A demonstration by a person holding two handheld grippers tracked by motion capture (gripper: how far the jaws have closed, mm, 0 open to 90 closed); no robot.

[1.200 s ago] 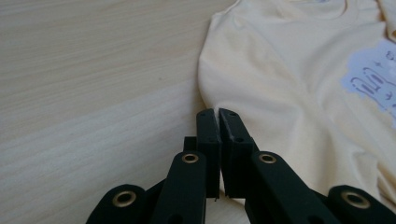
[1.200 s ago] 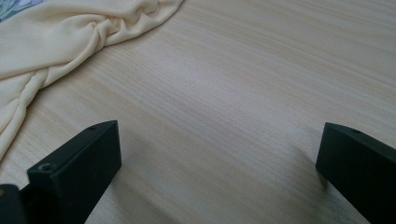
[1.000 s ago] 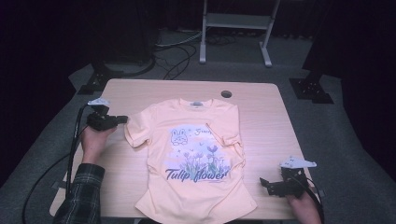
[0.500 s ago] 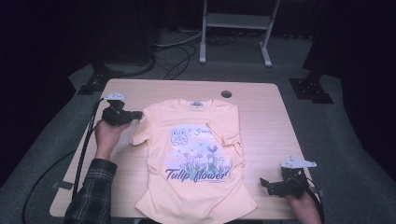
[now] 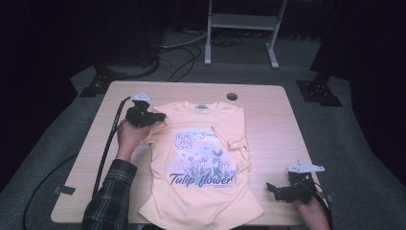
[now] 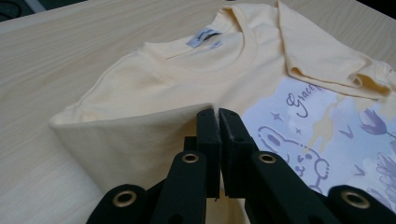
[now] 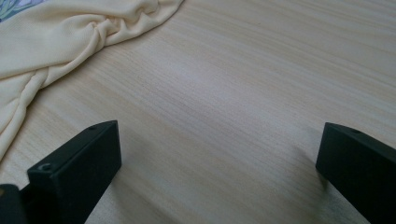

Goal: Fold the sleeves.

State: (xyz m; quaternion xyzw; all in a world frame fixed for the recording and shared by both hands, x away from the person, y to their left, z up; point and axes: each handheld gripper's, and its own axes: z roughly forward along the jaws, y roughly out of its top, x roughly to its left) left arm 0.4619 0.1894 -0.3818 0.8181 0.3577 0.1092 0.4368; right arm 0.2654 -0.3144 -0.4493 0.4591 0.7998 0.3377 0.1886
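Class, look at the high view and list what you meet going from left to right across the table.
Left claw pinching the sleeve → peach T-shirt → right claw, open over bare table.

Black grippers with brass-ringed screw holes; dark plaid sleeve [image 5: 107, 201].

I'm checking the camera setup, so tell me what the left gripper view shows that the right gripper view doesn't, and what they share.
Left gripper view alone: the left gripper with its jaws shut on the folded sleeve, plus the neck label and the bunny print. Right gripper view alone: the right gripper with its jaws wide apart over bare wood, beside a bunched edge of fabric. Both: the pale yellow T-shirt and the light wooden table.
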